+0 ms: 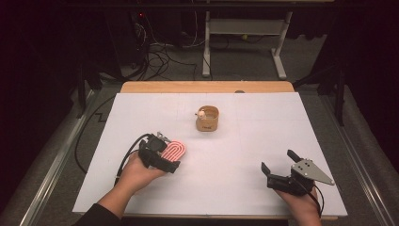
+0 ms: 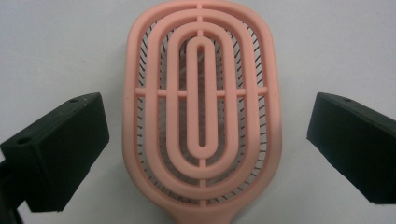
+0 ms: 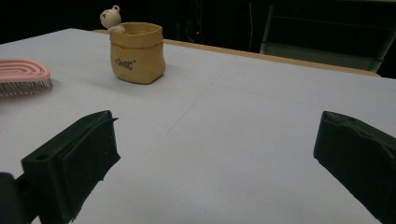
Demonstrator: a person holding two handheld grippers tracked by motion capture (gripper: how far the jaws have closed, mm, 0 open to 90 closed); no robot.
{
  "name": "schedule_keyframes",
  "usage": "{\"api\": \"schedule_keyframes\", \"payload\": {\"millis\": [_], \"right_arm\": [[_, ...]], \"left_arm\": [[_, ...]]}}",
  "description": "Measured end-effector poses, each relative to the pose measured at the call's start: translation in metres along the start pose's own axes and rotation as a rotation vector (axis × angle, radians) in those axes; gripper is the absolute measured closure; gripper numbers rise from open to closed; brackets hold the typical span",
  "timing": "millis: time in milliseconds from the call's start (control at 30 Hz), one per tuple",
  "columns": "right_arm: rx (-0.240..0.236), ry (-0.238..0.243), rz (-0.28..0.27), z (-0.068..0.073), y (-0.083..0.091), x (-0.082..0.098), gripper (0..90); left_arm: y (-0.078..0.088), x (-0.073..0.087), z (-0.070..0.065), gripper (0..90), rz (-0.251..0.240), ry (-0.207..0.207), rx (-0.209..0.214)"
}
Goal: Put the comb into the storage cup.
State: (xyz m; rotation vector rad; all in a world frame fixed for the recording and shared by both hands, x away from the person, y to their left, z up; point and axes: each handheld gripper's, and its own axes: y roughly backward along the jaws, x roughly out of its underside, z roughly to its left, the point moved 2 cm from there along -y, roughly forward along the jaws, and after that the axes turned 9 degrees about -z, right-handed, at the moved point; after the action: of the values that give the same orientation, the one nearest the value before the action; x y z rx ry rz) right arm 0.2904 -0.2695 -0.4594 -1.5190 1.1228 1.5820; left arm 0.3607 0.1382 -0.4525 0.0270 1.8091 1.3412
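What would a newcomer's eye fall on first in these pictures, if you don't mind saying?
Most likely the pink hairbrush, lying bristles down on the white table between the open jaws of the left gripper. Next comes the tan pot with a small bear figure on its rim, standing farther back near the middle. The right gripper is open over bare table at the near right.

Open tabletop (image 1: pixel 263 141) around brush (image 1: pixel 174 150); only obstacle: pot (image 1: pixel 207 118), well apart.

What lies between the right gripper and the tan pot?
Nothing: bare white table top runs from the right gripper to the tan pot, seen in the right gripper view.
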Motion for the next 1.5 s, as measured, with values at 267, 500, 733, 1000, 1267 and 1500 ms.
{"api": "schedule_keyframes", "payload": {"millis": [267, 500, 733, 1000, 1267, 1500], "right_arm": [[0.000, 0.001, 0.000, 0.000, 0.000, 0.000, 0.0], [0.000, 0.001, 0.001, 0.000, 0.000, 0.000, 0.0], [-0.002, 0.003, 0.000, 0.000, 0.000, 0.000, 0.0], [-0.002, -0.002, -0.003, -0.001, 0.000, 0.000, 0.0], [-0.002, 0.000, -0.002, 0.000, 0.000, 0.000, 0.0], [-0.002, 0.003, -0.005, 0.000, 0.000, 0.000, 0.0]], "left_arm": [[-0.006, 0.000, 0.000, 0.0, 0.036, -0.016, -0.006], [-0.011, -0.003, -0.001, 0.0, 0.062, -0.040, -0.003], [-0.013, -0.005, 0.002, 0.0, 0.083, -0.027, 0.004], [-0.018, -0.007, 0.006, 0.0, 0.129, -0.016, 0.021], [-0.019, -0.008, 0.007, 3.1, 0.144, -0.016, 0.029], [-0.019, -0.009, 0.008, 8.6, 0.142, -0.026, 0.026]]}}
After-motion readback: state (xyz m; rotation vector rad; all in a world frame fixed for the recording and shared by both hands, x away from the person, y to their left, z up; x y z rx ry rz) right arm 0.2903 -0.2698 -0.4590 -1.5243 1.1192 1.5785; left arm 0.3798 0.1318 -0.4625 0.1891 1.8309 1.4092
